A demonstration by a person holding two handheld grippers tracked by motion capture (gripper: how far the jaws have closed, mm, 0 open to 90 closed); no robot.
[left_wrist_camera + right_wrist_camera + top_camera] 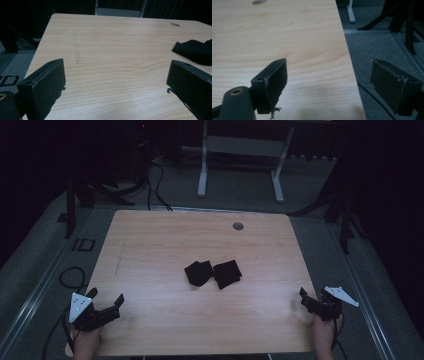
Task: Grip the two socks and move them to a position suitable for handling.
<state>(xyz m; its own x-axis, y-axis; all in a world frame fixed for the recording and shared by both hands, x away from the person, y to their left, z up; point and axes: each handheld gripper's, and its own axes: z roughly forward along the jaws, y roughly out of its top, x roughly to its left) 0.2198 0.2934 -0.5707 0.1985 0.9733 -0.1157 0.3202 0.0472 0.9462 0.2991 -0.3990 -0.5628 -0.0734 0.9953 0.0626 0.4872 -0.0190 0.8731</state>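
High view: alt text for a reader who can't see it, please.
Two black folded cloths lie side by side mid-way across a light wooden table. The left hand-held gripper and right hand-held gripper rest open at the near corners, holding nothing.

Two folded cloths lie touching side by side near the middle of the table. The left gripper rests at the near left corner, the right gripper at the near right edge, both well apart from the cloths.
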